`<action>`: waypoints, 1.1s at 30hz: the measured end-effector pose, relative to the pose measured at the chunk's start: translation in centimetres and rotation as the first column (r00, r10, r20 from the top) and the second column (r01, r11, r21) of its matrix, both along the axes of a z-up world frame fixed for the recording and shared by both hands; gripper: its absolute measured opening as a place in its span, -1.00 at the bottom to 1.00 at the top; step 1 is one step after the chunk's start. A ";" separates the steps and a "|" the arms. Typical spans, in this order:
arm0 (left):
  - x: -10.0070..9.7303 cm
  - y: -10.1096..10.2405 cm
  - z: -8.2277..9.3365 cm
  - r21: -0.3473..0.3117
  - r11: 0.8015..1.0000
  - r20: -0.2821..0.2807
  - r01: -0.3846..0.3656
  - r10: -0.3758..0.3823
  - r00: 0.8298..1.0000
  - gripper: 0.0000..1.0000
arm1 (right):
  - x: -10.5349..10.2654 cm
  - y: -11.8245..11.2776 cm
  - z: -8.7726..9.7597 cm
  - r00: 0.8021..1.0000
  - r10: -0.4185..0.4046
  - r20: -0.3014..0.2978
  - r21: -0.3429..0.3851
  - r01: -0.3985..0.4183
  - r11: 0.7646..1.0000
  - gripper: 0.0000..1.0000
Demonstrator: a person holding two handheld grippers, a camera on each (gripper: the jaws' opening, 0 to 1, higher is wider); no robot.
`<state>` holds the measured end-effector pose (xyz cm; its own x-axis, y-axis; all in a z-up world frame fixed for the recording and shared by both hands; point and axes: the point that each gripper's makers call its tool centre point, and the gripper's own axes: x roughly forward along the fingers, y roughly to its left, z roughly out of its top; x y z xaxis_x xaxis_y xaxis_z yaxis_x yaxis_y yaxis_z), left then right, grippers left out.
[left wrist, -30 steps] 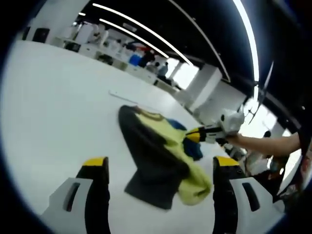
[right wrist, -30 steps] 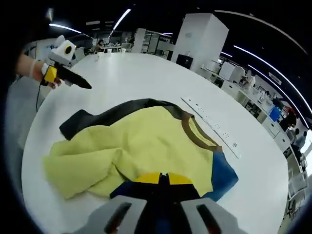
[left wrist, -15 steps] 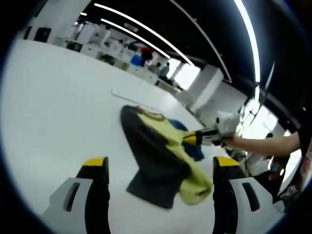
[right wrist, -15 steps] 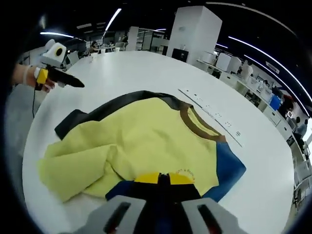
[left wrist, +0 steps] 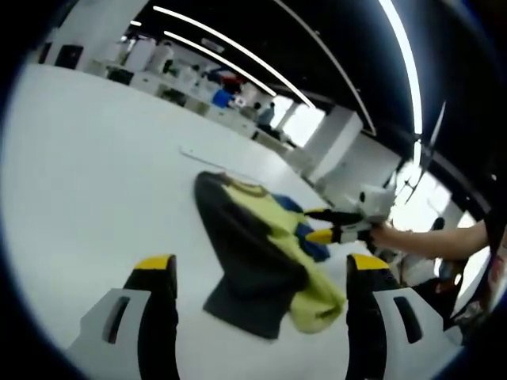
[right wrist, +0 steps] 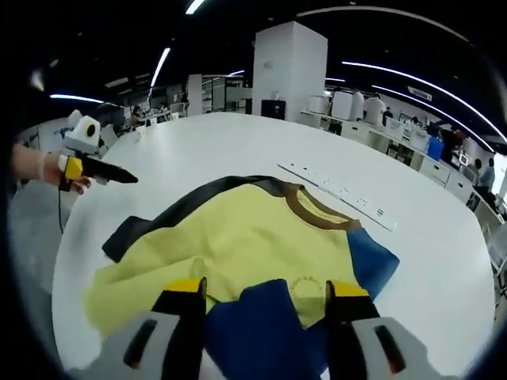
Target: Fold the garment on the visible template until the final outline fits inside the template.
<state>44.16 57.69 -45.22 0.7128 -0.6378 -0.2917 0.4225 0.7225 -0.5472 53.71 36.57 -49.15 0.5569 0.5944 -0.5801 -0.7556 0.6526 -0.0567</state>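
On table (right wrist: 238, 134): shirt (right wrist: 238, 237), yellow body, brown collar, one dark sleeve, one blue sleeve folded inward. White strip (right wrist: 337, 194) just beyond collar, possibly the template edge. Open office with desks behind. Right gripper (right wrist: 265, 289) spread, blue sleeve between jaws. Left gripper (left wrist: 257, 273) spread, near dark sleeve.

white power strip (right wrist: 337, 191) on table | white pillar (right wrist: 289, 70) (far back) | ceiling light strips (left wrist: 230, 49)
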 end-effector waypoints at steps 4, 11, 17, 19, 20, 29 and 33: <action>-0.1 0.1 0.0 -0.002 1.000 0.002 -0.004 0.004 1.000 0.69 | -0.3 -0.8 1.0 0.998 -0.061 -0.003 0.063 0.062 0.996 0.29; -0.2 0.1 -0.1 -0.005 1.000 -0.001 -0.006 0.006 1.000 0.69 | -1.8 -2.4 2.1 0.993 -0.111 0.025 0.074 0.109 0.991 0.22; -0.3 0.0 -0.3 -0.010 1.000 -0.005 -0.009 0.008 1.000 0.69 | -3.4 -3.0 2.1 0.993 -0.087 0.079 0.016 0.086 0.996 0.10; -0.4 -0.1 -0.5 -0.012 1.000 -0.008 -0.006 0.006 1.000 0.69 | -3.9 -3.0 1.8 0.995 -0.068 0.079 -0.001 0.068 0.998 0.03; -0.4 -0.2 -0.5 -0.012 1.000 -0.009 -0.006 0.005 1.000 0.68 | -4.2 -2.9 1.4 0.996 -0.055 0.077 -0.018 0.056 0.998 0.00; -0.5 -0.1 -0.6 -0.016 1.000 -0.014 -0.009 0.008 1.000 0.68 | -4.7 -2.4 -0.8 0.998 -0.009 0.056 -0.089 0.014 0.996 -0.21; -0.6 0.1 -0.6 -0.016 1.000 -0.015 -0.012 0.012 1.000 0.68 | -4.4 -2.3 -0.9 0.998 0.002 0.061 -0.095 0.004 0.995 -0.30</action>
